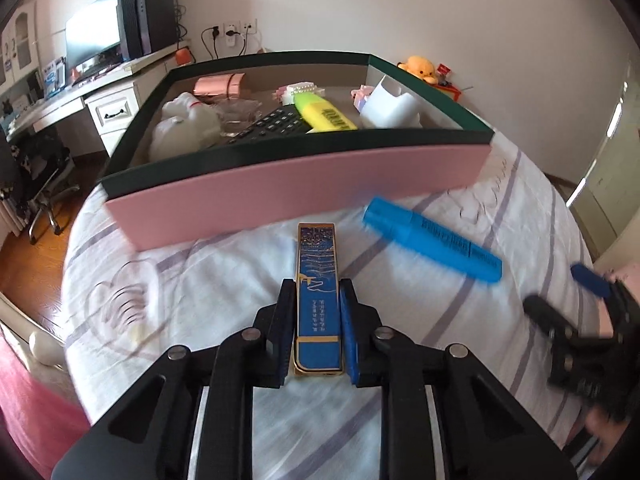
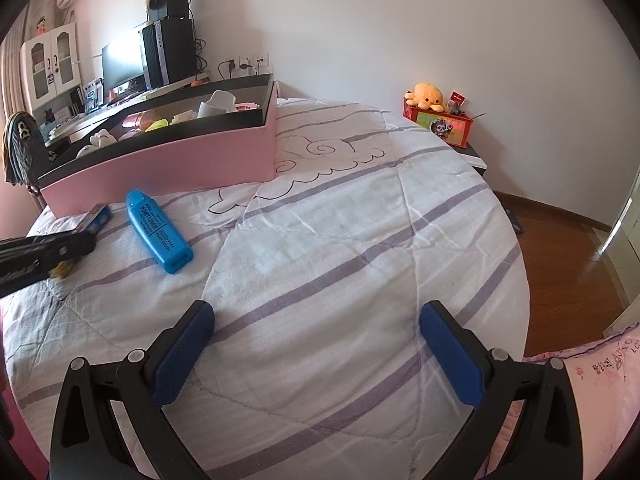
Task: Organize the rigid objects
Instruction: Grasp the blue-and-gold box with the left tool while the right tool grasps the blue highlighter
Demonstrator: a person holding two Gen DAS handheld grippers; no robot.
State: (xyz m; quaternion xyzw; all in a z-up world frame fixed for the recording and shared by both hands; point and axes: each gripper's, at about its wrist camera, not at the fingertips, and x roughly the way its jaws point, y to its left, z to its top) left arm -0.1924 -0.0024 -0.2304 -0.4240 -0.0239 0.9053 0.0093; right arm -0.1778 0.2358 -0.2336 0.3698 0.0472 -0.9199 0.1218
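Your left gripper (image 1: 318, 312) is clamped on the blue-and-gold case (image 1: 317, 276) lying on the bed (image 2: 360, 240); the pink box (image 1: 296, 192) sits at twelve o'clock, the blue highlighter (image 1: 432, 240) at two. Your right gripper (image 2: 316, 352) stands apart, empty.

The bed's quilt (image 2: 360, 240) is soft matt cloth, stitched and creased. The blue highlighter (image 2: 158, 232) looks like smooth plastic with a dull sheen. The slim blue case (image 1: 318, 300) has a glossy face and shiny gold, seemingly metallic, edging. The pink box (image 1: 304, 192) appears to be matt card. The left gripper (image 1: 316, 312) is matt black plastic; its blue pads (image 2: 180, 356) are finely textured. The floor (image 2: 568, 264) is polished wood.
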